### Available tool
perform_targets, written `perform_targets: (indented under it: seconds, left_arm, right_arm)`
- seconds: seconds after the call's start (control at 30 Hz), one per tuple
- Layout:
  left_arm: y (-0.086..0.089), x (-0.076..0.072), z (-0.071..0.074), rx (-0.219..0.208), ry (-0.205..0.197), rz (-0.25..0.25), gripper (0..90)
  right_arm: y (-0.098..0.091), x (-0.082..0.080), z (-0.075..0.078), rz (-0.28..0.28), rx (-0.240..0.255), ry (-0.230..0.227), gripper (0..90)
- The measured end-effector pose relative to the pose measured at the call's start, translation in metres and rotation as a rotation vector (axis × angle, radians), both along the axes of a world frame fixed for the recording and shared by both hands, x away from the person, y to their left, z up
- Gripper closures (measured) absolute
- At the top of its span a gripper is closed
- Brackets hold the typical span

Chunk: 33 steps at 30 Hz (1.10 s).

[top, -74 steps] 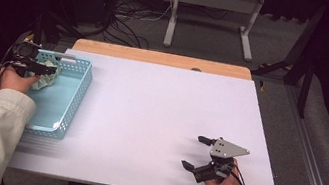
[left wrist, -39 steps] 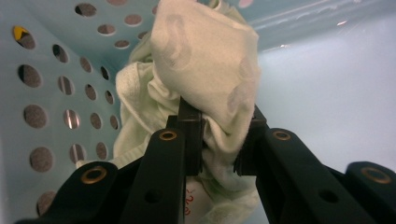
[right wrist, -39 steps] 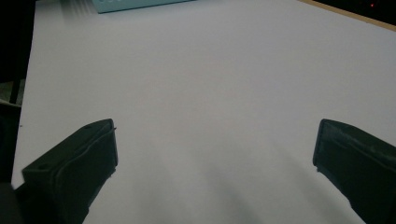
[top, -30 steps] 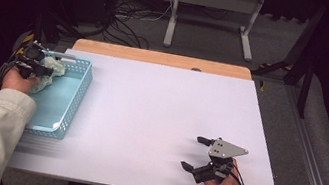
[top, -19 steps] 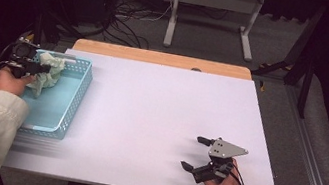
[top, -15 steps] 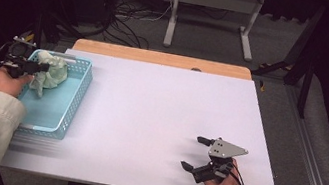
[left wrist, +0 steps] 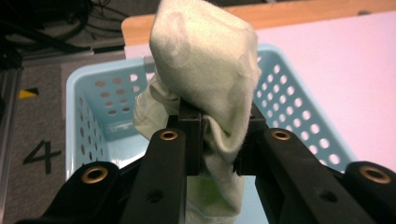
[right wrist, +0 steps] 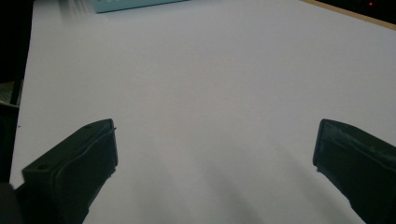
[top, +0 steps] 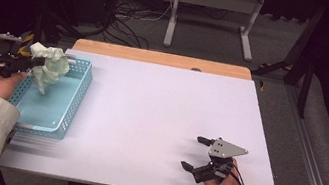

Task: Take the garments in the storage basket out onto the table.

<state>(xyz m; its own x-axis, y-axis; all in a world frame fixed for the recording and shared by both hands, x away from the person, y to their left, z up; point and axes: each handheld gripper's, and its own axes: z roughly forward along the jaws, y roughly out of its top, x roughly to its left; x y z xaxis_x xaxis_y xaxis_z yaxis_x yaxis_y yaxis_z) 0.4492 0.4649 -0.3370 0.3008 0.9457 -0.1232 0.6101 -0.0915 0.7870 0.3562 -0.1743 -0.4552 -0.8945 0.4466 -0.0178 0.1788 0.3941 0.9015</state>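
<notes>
A pale green cloth hangs bunched from my left gripper, which is shut on it above the far end of the light blue perforated basket. In the left gripper view the cloth bulges up between the black jaws of that gripper, and its lower end droops toward the basket. My right gripper rests on the white table near the front right, open, with nothing between its fingers. Bare tabletop lies between the wide-spread jaws of the right gripper.
The basket sits at the table's left edge, its inside showing a bare blue floor. A wooden strip runs along the table's far edge. Beyond it stand metal frame legs and cables on a dark floor.
My left gripper has lifted the cloth up out of the basket and drawn it toward the far left. The right gripper has stayed put.
</notes>
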Motion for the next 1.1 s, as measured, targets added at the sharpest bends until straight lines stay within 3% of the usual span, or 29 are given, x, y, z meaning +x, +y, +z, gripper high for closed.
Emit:
perform_targets:
  seconds: [0.63,1.1]
  left_arm:
    - [-0.020,-0.031,0.032,-0.106,-0.194,-0.060,77.8]
    - [-0.043,-0.052,0.050,-0.136,-0.279,-0.144,77.8]
  right_arm:
    - [0.000,0.000,0.000,0.001,0.000,-0.002,0.4]
    - [0.000,0.000,0.000,-0.001,-0.002,-0.002,0.4]
